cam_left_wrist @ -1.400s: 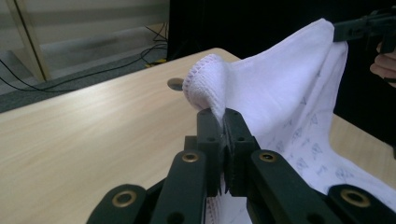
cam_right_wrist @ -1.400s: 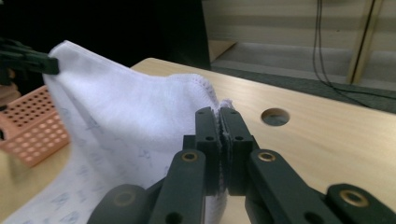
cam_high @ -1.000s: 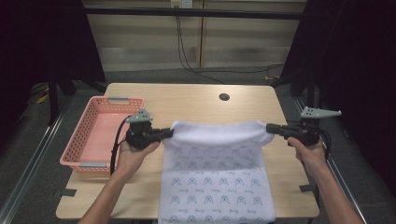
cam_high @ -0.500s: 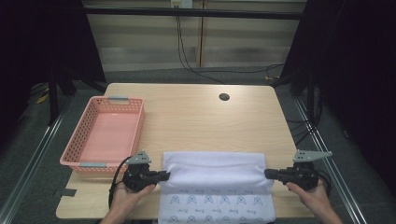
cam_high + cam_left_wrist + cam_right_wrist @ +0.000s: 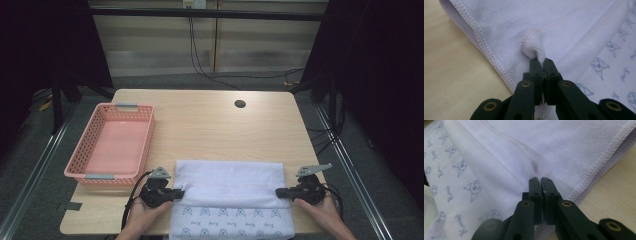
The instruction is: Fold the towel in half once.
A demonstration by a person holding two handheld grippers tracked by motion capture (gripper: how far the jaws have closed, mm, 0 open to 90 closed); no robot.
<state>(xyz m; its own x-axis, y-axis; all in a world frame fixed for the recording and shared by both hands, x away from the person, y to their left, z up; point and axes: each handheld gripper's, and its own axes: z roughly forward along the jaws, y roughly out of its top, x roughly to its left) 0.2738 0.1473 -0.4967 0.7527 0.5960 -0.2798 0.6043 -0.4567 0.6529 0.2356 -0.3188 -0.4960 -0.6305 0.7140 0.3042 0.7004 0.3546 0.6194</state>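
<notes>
The white terry towel with a printed cat pattern (image 5: 230,195) lies at the near edge of the pale wooden worktop (image 5: 210,125), beside the empty pink plastic basket (image 5: 112,145); the left hand-held gripper (image 5: 176,192) and right hand-held gripper (image 5: 280,191) each pinch a corner of the folded-over layer, jaws clamped; the fold looks laid down, so next comes letting go and smoothing.

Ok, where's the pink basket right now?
In the high view the pink basket sits at the table's left edge, just beyond the left claw, left of the folded towel.
</notes>
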